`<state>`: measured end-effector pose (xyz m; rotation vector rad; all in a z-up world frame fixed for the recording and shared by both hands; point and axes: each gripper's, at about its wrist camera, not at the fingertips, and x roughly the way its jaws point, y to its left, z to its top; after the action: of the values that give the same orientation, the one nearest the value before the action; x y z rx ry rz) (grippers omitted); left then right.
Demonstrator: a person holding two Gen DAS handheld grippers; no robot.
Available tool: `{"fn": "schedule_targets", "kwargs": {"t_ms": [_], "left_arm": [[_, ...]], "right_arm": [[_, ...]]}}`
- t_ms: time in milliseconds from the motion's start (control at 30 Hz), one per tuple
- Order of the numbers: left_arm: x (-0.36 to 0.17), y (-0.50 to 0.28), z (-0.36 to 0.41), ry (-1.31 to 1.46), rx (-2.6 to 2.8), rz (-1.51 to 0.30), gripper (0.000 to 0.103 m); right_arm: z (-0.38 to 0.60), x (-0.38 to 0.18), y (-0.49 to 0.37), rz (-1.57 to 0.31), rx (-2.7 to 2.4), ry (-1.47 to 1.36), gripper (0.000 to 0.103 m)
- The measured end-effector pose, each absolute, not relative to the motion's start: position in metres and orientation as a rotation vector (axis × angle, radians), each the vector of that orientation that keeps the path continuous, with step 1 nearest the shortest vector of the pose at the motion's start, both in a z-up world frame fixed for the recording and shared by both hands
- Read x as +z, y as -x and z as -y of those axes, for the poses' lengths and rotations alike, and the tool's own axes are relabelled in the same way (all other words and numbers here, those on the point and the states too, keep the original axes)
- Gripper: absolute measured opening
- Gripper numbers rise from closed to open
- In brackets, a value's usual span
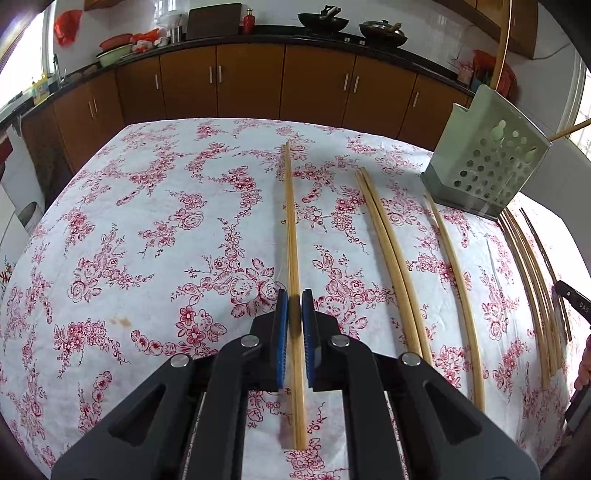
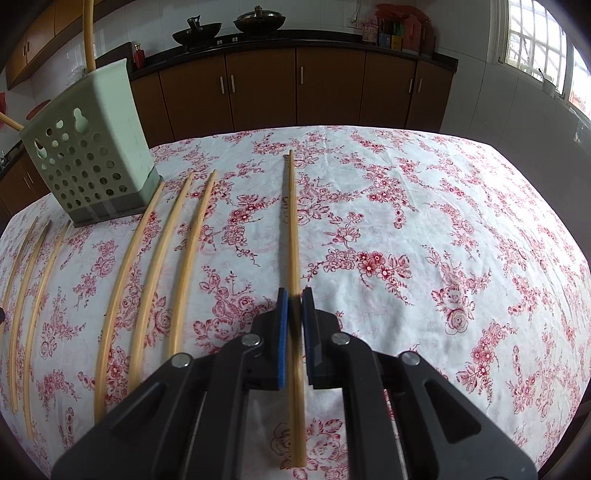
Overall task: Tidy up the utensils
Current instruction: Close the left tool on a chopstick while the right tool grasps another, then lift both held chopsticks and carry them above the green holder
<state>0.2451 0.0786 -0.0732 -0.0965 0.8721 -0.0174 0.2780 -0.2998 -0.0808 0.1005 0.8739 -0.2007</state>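
My left gripper (image 1: 294, 299) has its blue-padded jaws close on either side of a pair of bamboo chopsticks (image 1: 291, 229) that lies lengthwise on the floral tablecloth (image 1: 147, 229). My right gripper (image 2: 294, 299) has its jaws close around a single bamboo chopstick (image 2: 292, 221) in the same way. A pale green perforated utensil holder (image 1: 487, 158) stands on the table at the right in the left view and at the left in the right view (image 2: 92, 147). More chopsticks (image 1: 391, 266) lie in parallel rows (image 2: 147, 266) between the grippers.
Brown kitchen cabinets (image 1: 258, 85) with a dark counter run behind the table. Two woks (image 1: 321, 22) sit on the counter. A few chopsticks stick out of the holder's top. The table's edges curve away at left and right.
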Motion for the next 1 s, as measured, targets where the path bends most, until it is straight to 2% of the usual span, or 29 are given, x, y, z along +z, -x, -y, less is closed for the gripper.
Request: {"fn": "schedule_targets", "kwargs": {"t_ms": [767, 1000], "left_arm": [[-0.071, -0.219, -0.069, 0.025, -0.02, -0.894, 0.008], [-0.021, -0.21, -0.085, 0.091, -0.016, -0.761, 0.008]], "right_arm": [[0.293, -0.074, -0.235, -0.859, -0.185, -0.082, 0.008], [0.304, -0.025, -0.218, -0.732, -0.188, -0.103, 0.008]]}}
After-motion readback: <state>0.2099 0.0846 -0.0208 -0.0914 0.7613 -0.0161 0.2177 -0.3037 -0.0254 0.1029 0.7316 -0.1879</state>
